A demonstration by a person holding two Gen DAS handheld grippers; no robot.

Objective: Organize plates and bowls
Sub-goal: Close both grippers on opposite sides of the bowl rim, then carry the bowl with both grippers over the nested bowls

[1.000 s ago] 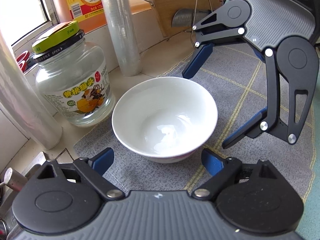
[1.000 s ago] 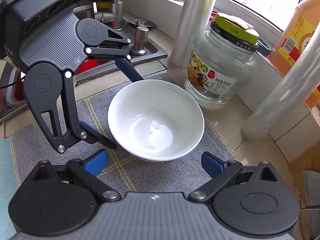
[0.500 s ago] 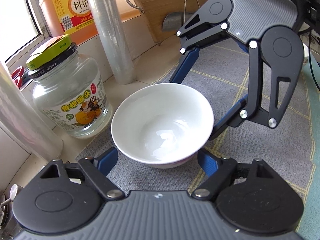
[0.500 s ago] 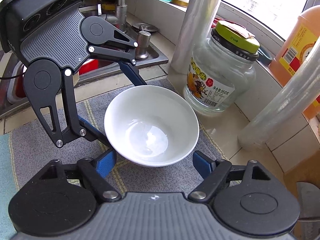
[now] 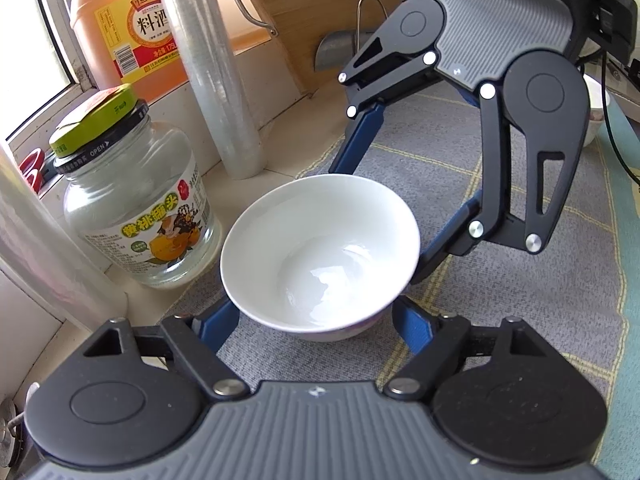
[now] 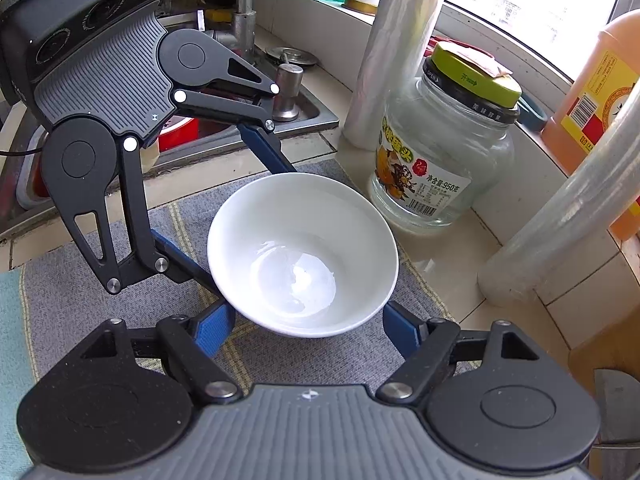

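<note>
A white bowl (image 5: pixel 320 252) sits on a grey checked mat (image 5: pixel 520 280) between both spread claws: left gripper (image 5: pixel 316 326) and right gripper (image 6: pixel 304 328) flank it, wide open, contact unclear. A glass jar (image 6: pixel 440 160) stands beyond, by the window.

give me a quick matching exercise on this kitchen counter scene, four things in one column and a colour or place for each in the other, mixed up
Things:
1. bowl
2. jar lid
3. mat
4. oil bottle

Descriptions:
a. orange, at the window
b. white, between both grippers' open fingers
c. green
d. grey with yellow lines, under the bowl

Pairs: 1-b, 2-c, 3-d, 4-a
</note>
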